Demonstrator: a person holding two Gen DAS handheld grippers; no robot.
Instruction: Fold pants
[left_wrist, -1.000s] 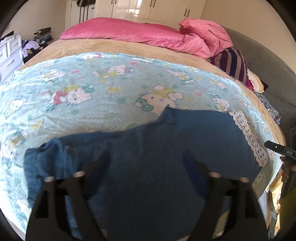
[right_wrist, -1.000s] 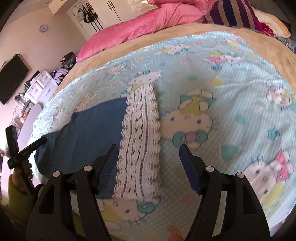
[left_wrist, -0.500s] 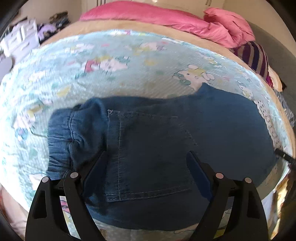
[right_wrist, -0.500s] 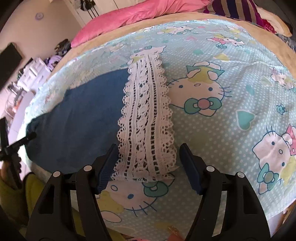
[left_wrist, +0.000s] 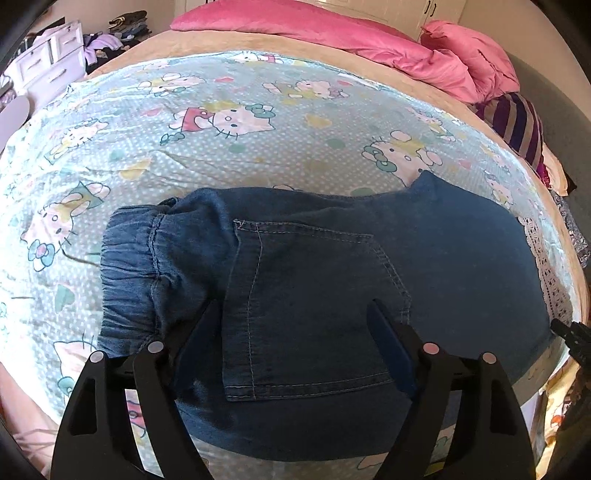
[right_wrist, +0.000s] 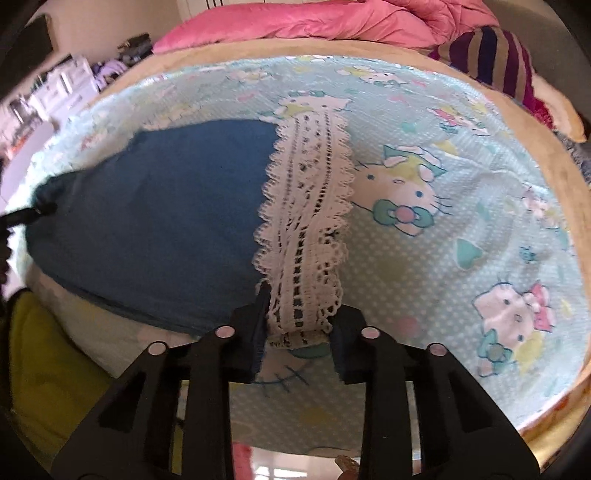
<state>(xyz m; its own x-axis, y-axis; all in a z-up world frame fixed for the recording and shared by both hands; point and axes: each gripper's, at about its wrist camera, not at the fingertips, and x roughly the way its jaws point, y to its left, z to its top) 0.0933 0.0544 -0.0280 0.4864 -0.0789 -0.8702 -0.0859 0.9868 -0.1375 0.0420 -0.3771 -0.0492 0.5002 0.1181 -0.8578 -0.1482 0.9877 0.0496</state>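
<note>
On the near edge of the bed (left_wrist: 229, 48), the pants (left_wrist: 295, 266) lie lengthwise left to right, waistband left, lace hem (right_wrist: 306, 221) right. My right gripper (right_wrist: 297, 328) has just been closing and now pinches the hem's near corner; my left gripper (left_wrist: 295, 354) hangs spread over the back pocket (left_wrist: 306, 306).

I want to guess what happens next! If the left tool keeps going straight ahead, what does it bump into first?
Probably the back pocket of the blue pants: it lies between the open left tool fingers, though depth is unclear.
</note>
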